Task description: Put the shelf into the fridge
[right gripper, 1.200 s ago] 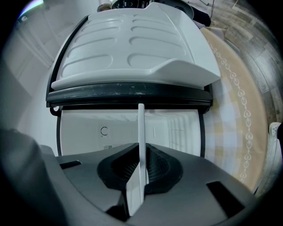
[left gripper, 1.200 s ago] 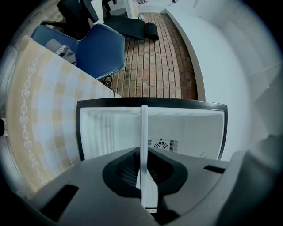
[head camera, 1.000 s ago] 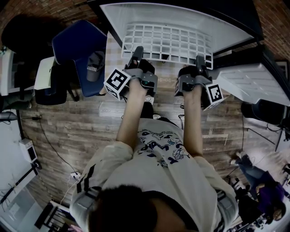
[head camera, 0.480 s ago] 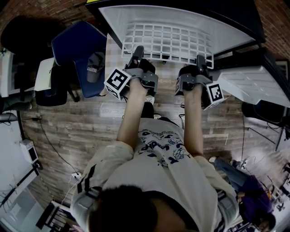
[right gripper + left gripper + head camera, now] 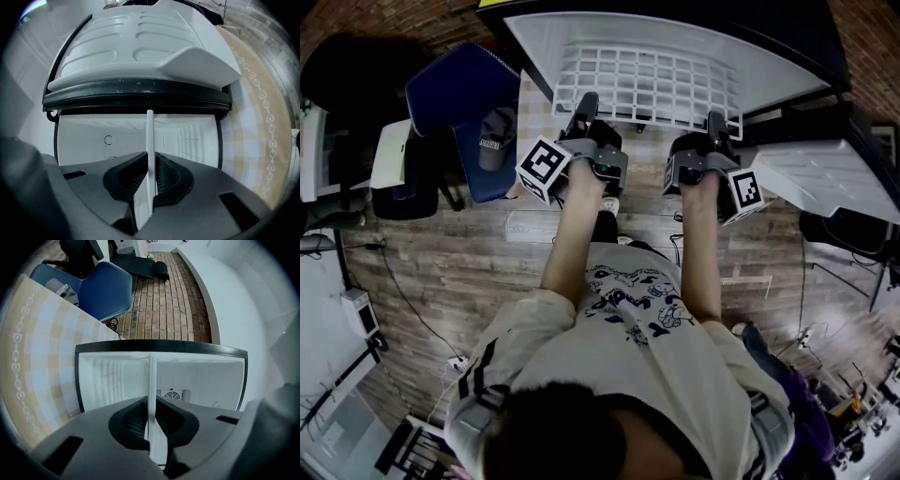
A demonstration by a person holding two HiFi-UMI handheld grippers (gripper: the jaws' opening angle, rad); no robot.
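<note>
- The fridge (image 5: pixel 769 73) stands open at the top middle of the head view, its white cavity facing the person.
- The white wire shelf (image 5: pixel 647 86) lies flat in the mouth of that cavity, with its near edge just outside it.
- The left gripper (image 5: pixel 581 112) pinches the near edge of the shelf at its lower left; in the left gripper view the jaws (image 5: pixel 152 420) are pressed onto the shelf (image 5: pixel 152 380), which shows edge-on.
- The right gripper (image 5: pixel 715 127) pinches the same edge at its lower right; its jaws (image 5: pixel 149 180) clamp the thin white shelf (image 5: pixel 150 140).
- A round fan vent (image 5: pixel 172 394) shows on the cavity's back wall.
- The fridge door (image 5: pixel 820 173) hangs open at the right.
- A blue chair (image 5: pixel 459 94) at the upper left holds a cap (image 5: pixel 495 139).
</note>
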